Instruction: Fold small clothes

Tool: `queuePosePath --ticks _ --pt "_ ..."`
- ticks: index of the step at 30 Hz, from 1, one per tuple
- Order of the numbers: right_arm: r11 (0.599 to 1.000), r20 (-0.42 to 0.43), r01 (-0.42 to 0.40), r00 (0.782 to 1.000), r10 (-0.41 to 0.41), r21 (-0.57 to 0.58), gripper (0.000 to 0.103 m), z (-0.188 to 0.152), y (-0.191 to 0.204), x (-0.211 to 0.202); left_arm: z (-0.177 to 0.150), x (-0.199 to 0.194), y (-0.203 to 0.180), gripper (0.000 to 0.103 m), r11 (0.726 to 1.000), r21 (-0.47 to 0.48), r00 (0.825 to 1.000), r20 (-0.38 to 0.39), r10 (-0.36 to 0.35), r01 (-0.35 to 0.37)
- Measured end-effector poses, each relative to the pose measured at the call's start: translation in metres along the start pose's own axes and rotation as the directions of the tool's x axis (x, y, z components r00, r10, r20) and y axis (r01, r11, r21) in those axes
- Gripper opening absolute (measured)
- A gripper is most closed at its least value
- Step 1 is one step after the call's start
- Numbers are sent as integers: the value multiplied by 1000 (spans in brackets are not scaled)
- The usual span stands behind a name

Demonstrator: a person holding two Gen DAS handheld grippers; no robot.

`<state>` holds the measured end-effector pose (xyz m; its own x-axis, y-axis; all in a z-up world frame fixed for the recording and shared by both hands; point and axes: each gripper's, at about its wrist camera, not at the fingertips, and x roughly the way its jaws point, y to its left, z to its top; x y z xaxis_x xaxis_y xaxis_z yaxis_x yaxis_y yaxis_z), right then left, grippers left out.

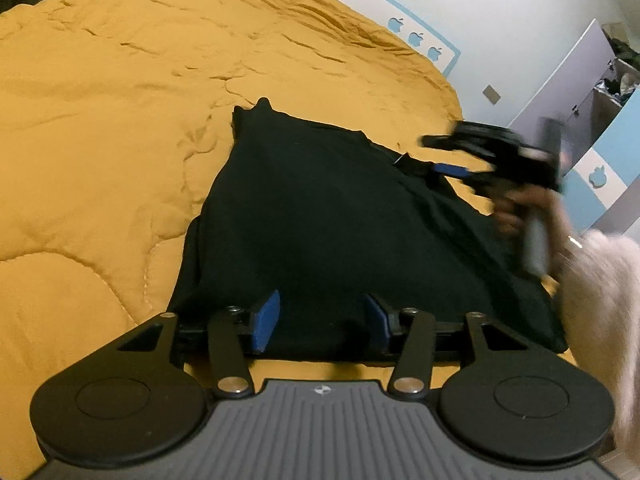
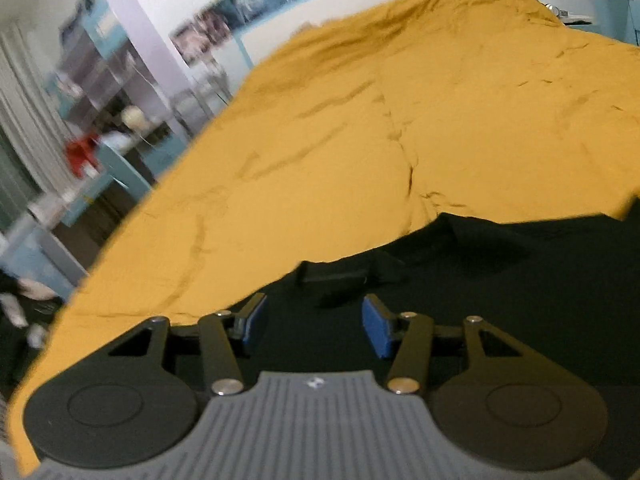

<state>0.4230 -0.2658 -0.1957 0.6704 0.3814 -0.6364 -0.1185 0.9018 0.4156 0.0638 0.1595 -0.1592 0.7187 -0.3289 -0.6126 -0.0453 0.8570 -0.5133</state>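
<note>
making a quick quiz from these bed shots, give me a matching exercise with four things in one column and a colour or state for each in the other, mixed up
Things:
1. garment
2. quilt
3. left gripper
4. apple stickers

Colour or state:
A. mustard yellow, wrinkled
B. light blue, on the white wall
C. black, lying flat on the bed
D. open, blue pads either side of the cloth's near edge

Pairs: 1-C, 2-A, 3-D, 4-B
</note>
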Motion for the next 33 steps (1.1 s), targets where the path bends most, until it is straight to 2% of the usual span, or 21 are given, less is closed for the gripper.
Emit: queuePosePath --ticks 2,4,5,8,13,16,21,24,29,33 --pt "996 -18 91 996 -92 -16 49 7 4 33 0 -1 4 58 1000 -17 1000 4 -15 15" --pt "990 -51 140 989 -140 -1 50 8 -4 55 1 -1 6 58 999 -36 1000 4 -25 25" --pt "989 -75 148 986 -147 9 55 8 -7 64 2 0 7 58 999 -38 1000 3 -29 29" --pt "983 -120 182 977 -178 23 58 0 -12 82 1 1 7 58 999 -30 999 -2 -33 33" --pt "980 -97 194 975 -198 -41 59 -13 -9 83 0 2 6 58 999 -28 1000 -5 -28 28" --pt "981 -99 192 976 -195 -37 59 -12 -7 76 -1 2 6 58 999 -26 1000 0 -30 30" --pt "983 -116 168 977 -176 -76 59 -24 0 34 -1 2 8 58 999 -31 999 4 -34 34" --pt "988 -169 133 975 -144 -77 59 -37 4 5 -2 3 6 59 999 -21 1000 5 -27 27" --pt "989 -247 114 960 -135 -98 58 -79 11 -53 -2 3 5 59 1000 1 1000 -1 -25 25" --pt "989 -264 85 958 -114 -119 59 -109 21 -105 4 3 6 59 1000 -9 999 -31 -24 24"
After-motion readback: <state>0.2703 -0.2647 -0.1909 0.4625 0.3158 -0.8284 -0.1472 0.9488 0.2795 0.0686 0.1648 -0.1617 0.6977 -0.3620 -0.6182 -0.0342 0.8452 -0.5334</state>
